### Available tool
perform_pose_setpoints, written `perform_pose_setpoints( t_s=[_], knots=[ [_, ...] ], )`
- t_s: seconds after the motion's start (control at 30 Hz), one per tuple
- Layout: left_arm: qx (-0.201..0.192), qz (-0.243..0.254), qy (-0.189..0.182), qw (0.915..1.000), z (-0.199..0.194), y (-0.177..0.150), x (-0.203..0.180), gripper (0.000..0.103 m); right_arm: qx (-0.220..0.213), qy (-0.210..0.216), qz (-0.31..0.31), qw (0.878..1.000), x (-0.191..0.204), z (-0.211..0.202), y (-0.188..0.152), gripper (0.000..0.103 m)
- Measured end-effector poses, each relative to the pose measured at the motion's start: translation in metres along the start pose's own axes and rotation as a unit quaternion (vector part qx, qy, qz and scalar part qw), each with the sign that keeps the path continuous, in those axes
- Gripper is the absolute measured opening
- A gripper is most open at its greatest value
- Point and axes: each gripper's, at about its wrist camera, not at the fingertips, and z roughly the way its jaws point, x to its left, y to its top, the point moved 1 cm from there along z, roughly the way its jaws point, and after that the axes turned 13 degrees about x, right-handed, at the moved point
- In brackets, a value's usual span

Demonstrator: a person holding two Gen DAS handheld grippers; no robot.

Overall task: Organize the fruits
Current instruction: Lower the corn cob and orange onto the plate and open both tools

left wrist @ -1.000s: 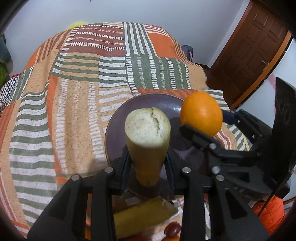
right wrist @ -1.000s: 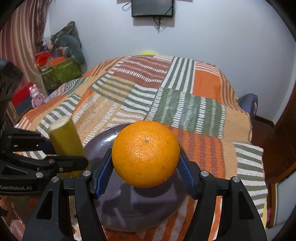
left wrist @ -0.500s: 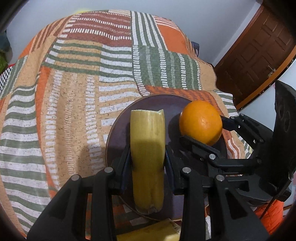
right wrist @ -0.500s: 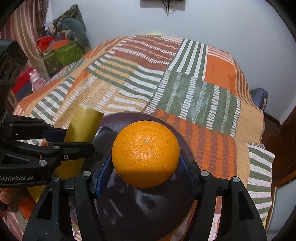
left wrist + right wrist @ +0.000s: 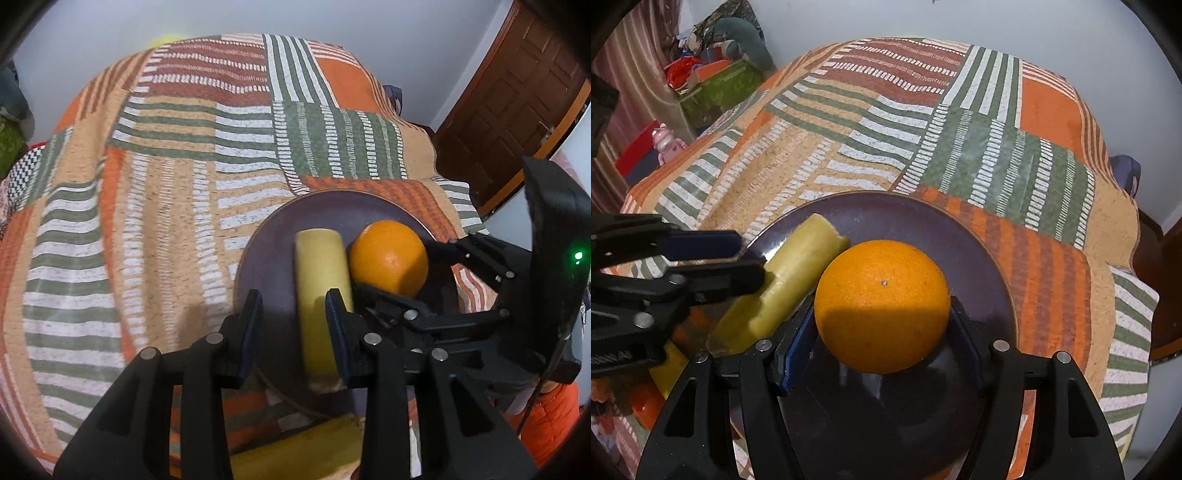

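1. Released since a second ago: banana piece (image 5: pixel 322 291), then clamped upright in the left gripper (image 5: pixel 293 317), now lying flat on the plate (image 5: pixel 280 229).
2. Left jaws parted wide; left finger clear of the fruit, right finger (image 5: pixel 338 325) close against its side, contact hard to judge through the blur. Nothing held.
3. Seen from the right wrist: same banana piece (image 5: pixel 792 280) lying at the plate's (image 5: pixel 993 266) left edge, cut end pointing away, with the left gripper (image 5: pixel 738 258) reaching in from the left over it.
4. Orange (image 5: pixel 882 304) pinched between the two pads of the right gripper (image 5: pixel 877 332), jaws closed to the fruit's width.
5. Orange low over the plate, possibly resting on it; underside hidden.
6. From the left wrist: orange (image 5: pixel 388 264) just right of the banana piece, about touching it, right gripper (image 5: pixel 443 284) coming in from the right.
7. Plate sitting on the striped patchwork bedspread (image 5: pixel 166 192), near its near right corner.
8. More yellow fruit (image 5: pixel 295 450) partly visible off the plate at the bottom, behind the left fingers.
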Motion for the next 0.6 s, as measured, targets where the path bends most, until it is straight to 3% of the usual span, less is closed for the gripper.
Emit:
perform_pose_setpoints(
  t_s=[0.03,0.1,0.17,0.47,0.6],
  knots=[
    [-0.003,0.000,0.002,1.0000,-0.004,-0.002,0.000,0.034,-0.012,-0.004,0.000,1.000,0.001,-0.006,-0.001,0.066],
    [-0.008,-0.001,0.007,0.9999,-0.012,-0.006,0.001,0.034,-0.030,-0.015,0.000,0.999,0.003,-0.017,-0.002,0.078],
    [-0.013,-0.003,0.009,0.9999,-0.021,-0.011,0.002,0.034,-0.048,-0.023,0.001,0.999,0.006,-0.029,-0.003,0.082],
    [-0.039,0.013,0.034,0.9986,-0.064,-0.042,0.000,0.039,-0.089,-0.043,0.007,0.995,0.018,-0.068,-0.018,0.082],
    [-0.044,0.024,0.044,0.9978,-0.074,-0.059,-0.003,0.049,-0.104,-0.048,0.014,0.993,0.022,-0.081,-0.028,0.082]
  ],
)
